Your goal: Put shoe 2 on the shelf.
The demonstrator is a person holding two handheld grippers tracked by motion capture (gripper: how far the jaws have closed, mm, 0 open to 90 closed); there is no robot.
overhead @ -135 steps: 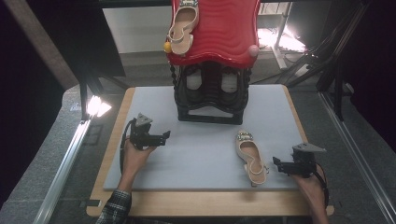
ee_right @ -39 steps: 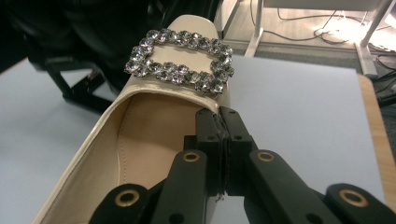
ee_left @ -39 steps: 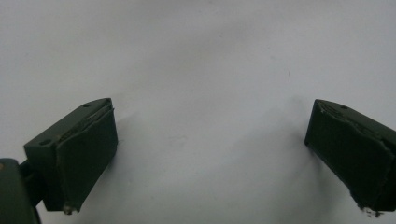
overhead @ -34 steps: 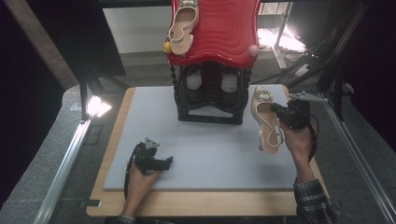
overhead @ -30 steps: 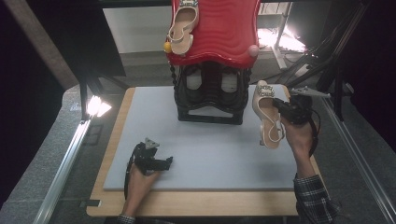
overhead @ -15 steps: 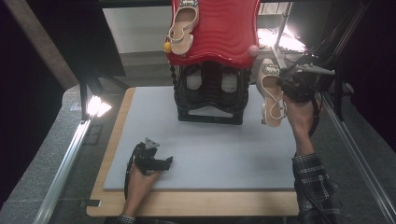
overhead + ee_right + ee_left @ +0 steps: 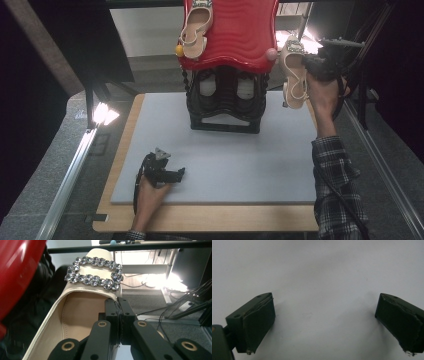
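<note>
A cream slingback shoe (image 7: 294, 71) with a rhinestone buckle (image 7: 94, 275) hangs in the air just right of the red wavy shoe rack (image 7: 235, 30). My right gripper (image 7: 314, 64) is shut on its side wall (image 7: 117, 315), held high. A matching shoe (image 7: 196, 27) lies on the rack's upper left. My left gripper (image 7: 176, 174) rests low on the grey mat (image 7: 235, 160), jaws wide open over bare mat (image 7: 324, 322).
The rack stands on a black stand (image 7: 225, 102) at the back middle of the mat. A wooden board (image 7: 200, 220) lies under the mat. Dark frames and cables (image 7: 370, 60) stand at the right; a lamp (image 7: 102, 114) glows at the left.
My right gripper has lifted the shoe up from beside the stand to the height of the rack's right edge. The left gripper has kept still.
</note>
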